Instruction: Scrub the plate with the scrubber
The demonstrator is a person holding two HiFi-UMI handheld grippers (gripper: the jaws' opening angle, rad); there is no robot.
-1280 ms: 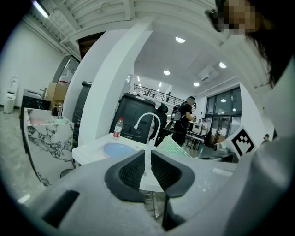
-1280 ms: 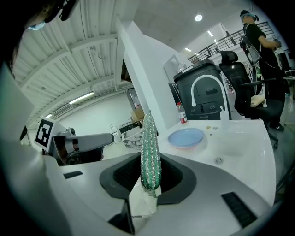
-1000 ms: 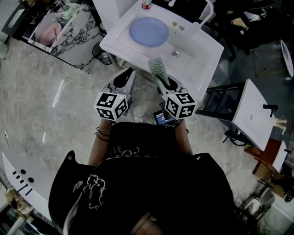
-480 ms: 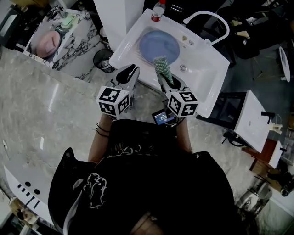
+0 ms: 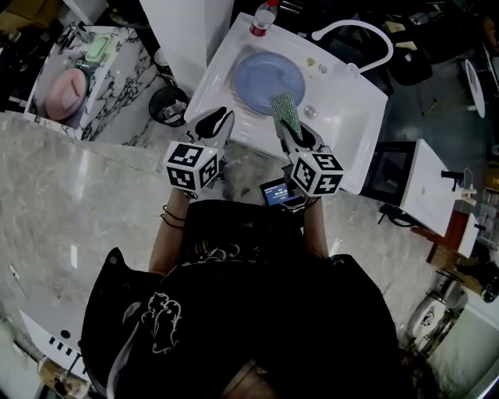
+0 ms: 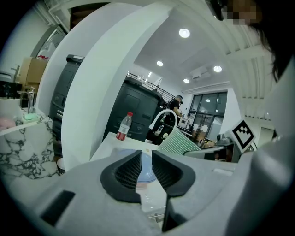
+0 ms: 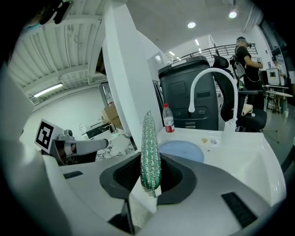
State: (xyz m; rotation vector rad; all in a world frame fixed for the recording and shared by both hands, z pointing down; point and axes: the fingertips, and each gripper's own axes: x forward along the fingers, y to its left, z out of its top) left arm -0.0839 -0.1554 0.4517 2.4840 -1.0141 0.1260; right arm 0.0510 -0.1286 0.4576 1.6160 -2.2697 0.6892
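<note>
Steep look down from the head. Far left, a marble tabletop (image 5: 129,70). Next, the left gripper (image 5: 214,118), clenched to a thin slit and empty, poised at the near rim of a white sink (image 5: 343,117). Flat in the basin, a blue plate (image 5: 265,74), with a red-capped bottle (image 5: 261,17) on the rim behind. Then the right gripper (image 5: 295,134), clamped on a green mesh scrubber (image 5: 285,109), edge-up, tip over the plate's near edge; contact not discernible. Far right, an arched white faucet (image 7: 192,103).
</note>
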